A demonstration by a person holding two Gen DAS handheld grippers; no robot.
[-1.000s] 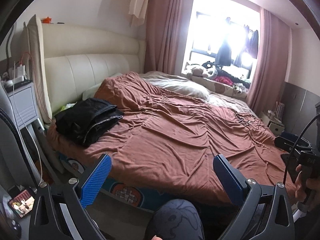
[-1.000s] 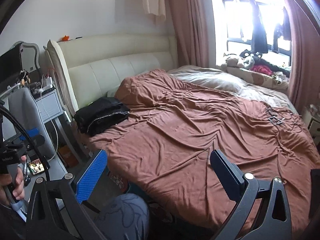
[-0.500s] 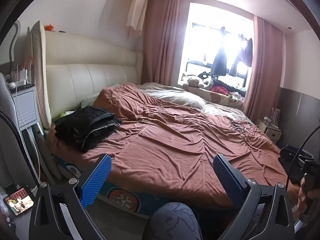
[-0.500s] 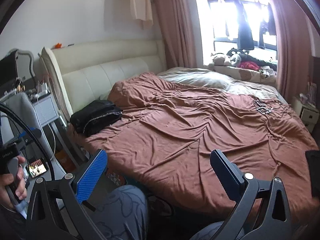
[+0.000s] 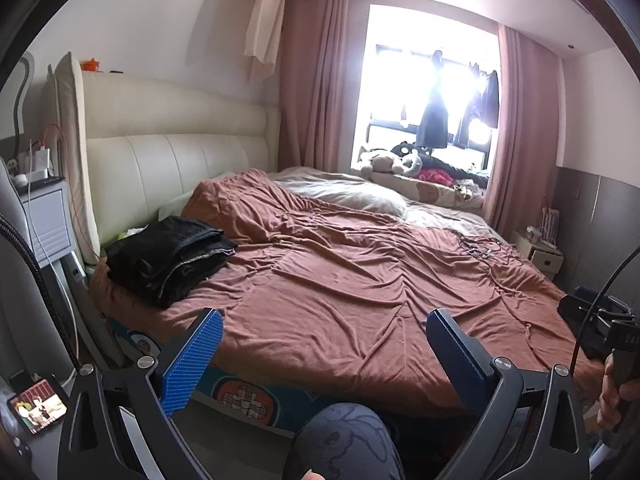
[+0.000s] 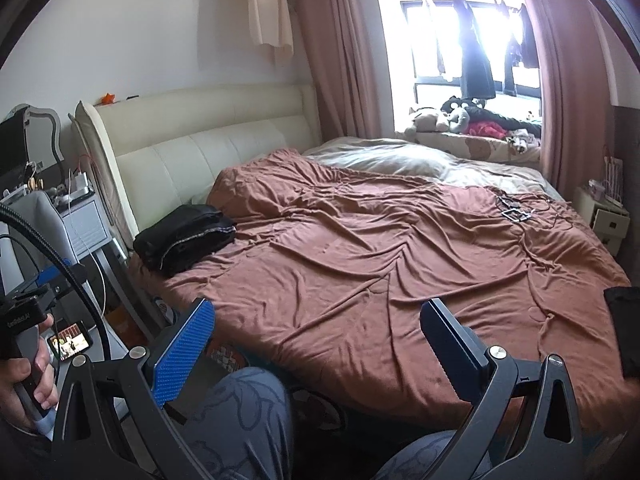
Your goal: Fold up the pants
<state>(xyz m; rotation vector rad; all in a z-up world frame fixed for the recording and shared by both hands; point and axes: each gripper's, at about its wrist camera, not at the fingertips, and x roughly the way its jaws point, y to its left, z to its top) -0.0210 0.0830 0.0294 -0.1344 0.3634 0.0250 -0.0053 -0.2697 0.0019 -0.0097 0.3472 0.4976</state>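
A pile of folded black pants (image 5: 172,258) lies on the near left corner of the bed, by the headboard; it also shows in the right wrist view (image 6: 186,238). My left gripper (image 5: 324,344) is open and empty, held off the bed's near edge, well short of the pile. My right gripper (image 6: 318,334) is open and empty, also off the near edge. A dark cloth (image 6: 626,320) lies at the bed's right edge, partly cut off by the frame.
The bed is covered with a wrinkled brown blanket (image 5: 360,280). A cream headboard (image 5: 176,156) stands at left, a bedside stand (image 5: 44,216) with cables beside it. Cables (image 6: 516,210) lie far right on the bed. A phone (image 5: 38,406) lies low left. My knees (image 6: 244,412) are below.
Both grippers have drawn back and tilted up a little, so the bed sits lower and farther in view. The jaws stayed open and the pants pile has not moved.
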